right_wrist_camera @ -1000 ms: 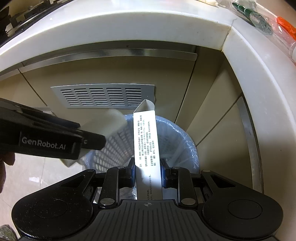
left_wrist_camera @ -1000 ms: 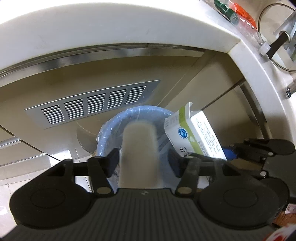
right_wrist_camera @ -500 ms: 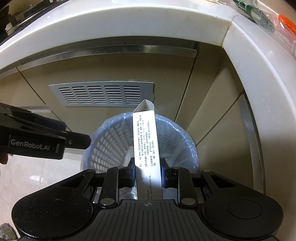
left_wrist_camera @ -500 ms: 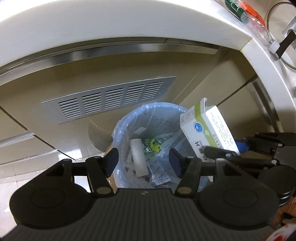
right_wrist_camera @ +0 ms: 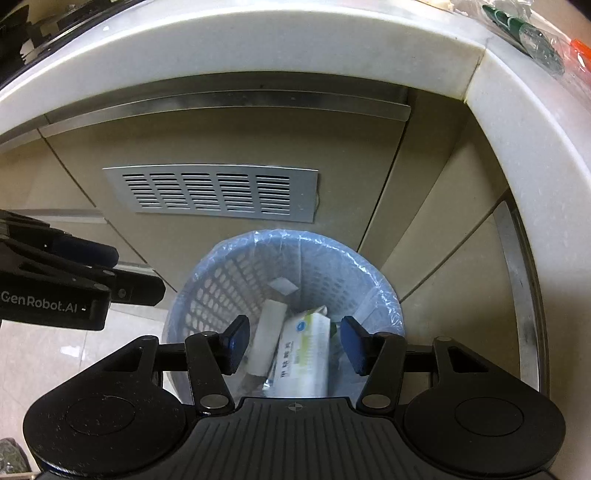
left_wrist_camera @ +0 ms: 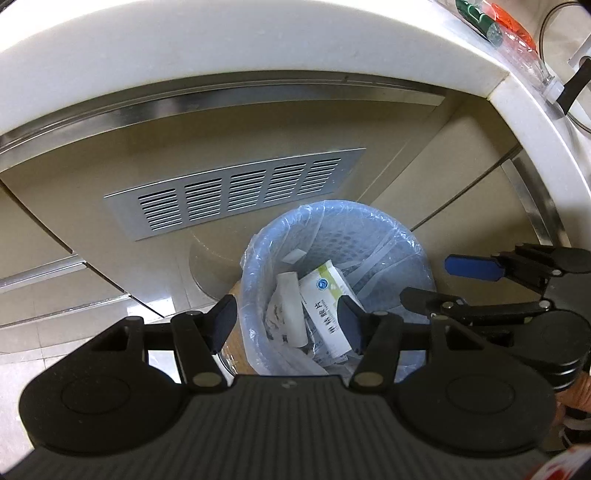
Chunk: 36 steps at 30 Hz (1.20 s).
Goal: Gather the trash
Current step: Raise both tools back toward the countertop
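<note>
A blue mesh waste basket (left_wrist_camera: pixel 413 243) (right_wrist_camera: pixel 236 269) lined with a clear bag stands on the floor below both grippers. Inside it lie a white and green medicine box (left_wrist_camera: pixel 325 306) (right_wrist_camera: pixel 306 354), a pale roll (left_wrist_camera: pixel 290 306) (right_wrist_camera: pixel 267 336) and other scraps. My left gripper (left_wrist_camera: pixel 287 319) hangs open over the basket with nothing between its fingers. My right gripper (right_wrist_camera: pixel 295 345) is opening above the basket; the box lies below in the basket, free of the pads. In the left wrist view the right gripper (left_wrist_camera: pixel 439 280) shows at the right, its jaws apart.
A curved white counter edge (left_wrist_camera: pixel 258 55) (right_wrist_camera: pixel 258 48) overhangs beige cabinet fronts with a metal vent grille (left_wrist_camera: pixel 236 192) (right_wrist_camera: pixel 214 195). Plastic-wrapped green and orange items (left_wrist_camera: pixel 495 22) (right_wrist_camera: pixel 532 37) lie on the counter at the upper right. The left gripper's body (right_wrist_camera: pixel 55 288) fills the left side.
The left gripper dropped the pale roll into the basket. The right gripper's jaws parted and the medicine box fell from them into the basket.
</note>
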{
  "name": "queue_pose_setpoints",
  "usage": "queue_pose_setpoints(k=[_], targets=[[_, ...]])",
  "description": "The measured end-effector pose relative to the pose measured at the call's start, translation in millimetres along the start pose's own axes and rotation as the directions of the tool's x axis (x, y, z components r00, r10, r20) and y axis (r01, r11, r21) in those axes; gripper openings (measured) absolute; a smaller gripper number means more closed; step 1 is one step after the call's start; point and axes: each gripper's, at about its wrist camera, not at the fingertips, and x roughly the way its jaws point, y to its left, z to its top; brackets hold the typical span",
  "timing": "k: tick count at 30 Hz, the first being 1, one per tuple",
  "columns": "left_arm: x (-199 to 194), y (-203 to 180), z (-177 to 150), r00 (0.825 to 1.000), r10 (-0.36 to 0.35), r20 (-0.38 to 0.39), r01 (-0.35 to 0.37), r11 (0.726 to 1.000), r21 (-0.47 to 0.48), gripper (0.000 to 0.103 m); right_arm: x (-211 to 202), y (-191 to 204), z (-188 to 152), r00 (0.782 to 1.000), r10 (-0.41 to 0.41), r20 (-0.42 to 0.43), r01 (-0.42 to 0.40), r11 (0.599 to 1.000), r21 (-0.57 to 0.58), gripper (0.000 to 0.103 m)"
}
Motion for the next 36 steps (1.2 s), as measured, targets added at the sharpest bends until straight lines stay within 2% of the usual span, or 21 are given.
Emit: queue_pose_setpoints(k=[13, 22, 28, 36], targets=[[-15, -1, 4, 0.999, -0.010, 0.034, 0.009, 1.000, 0.028, 0.056, -13, 9, 2, 1.000, 0.000, 0.024, 0.000, 1.000, -0.001, 0.055], [-46, -11, 11, 0.994, -0.010, 0.110, -0.003, 0.993, 0.115, 0.056, -51, 14, 11, 0.995, 0.017, 0.103, -0.016, 1.000, -0.004, 0.055], [-81, -19, 17, 0.979, -0.017, 0.203, -0.015, 0.987, 0.158, 0.056, -88, 14, 20, 0.981, 0.021, 0.195, -0.020, 1.000, -0.006, 0.055], [-117, -27, 47, 0.943, -0.017, 0.331, -0.044, 0.984, 0.174, 0.058, -128, -8, 39, 0.951, -0.026, 0.307, 0.010, 0.998, 0.055, 0.055]])
